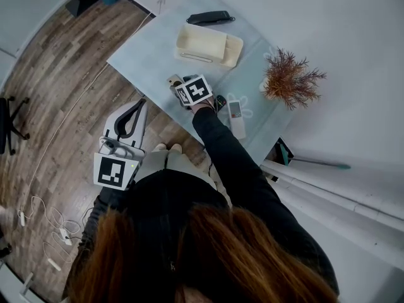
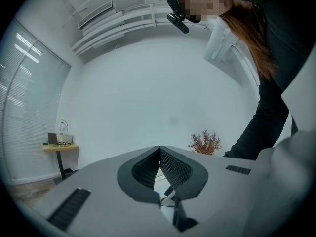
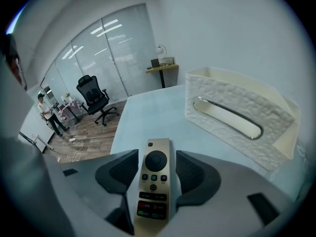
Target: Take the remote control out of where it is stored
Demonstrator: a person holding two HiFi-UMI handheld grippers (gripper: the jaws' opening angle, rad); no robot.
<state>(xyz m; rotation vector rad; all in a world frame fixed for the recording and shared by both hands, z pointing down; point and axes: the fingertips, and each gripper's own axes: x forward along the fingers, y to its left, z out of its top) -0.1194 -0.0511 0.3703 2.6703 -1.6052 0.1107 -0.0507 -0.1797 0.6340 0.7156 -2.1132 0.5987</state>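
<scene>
A gold remote control [image 3: 154, 181] lies flat on the pale blue table [image 1: 145, 55], its tip [image 1: 175, 79] poking out past my right gripper [image 1: 178, 88]. In the right gripper view my right gripper [image 3: 157, 157] stands open astride the remote, with a narrow gap on each side between pad and remote. The cream storage box [image 1: 208, 44] sits just beyond it, and its front wall with a slot handle [image 3: 237, 117] shows at the right. My left gripper [image 1: 140, 103] hangs off the table's near edge, shut and empty, fingertips meeting [image 2: 159, 148].
A black remote [image 1: 210, 17] lies behind the box. A white remote [image 1: 236, 117] lies near the table's front right, beside a dried plant [image 1: 290, 77]. Cables [image 1: 44, 219] trail over the wooden floor. An office chair [image 3: 94, 98] and a person [image 3: 47, 113] are far off.
</scene>
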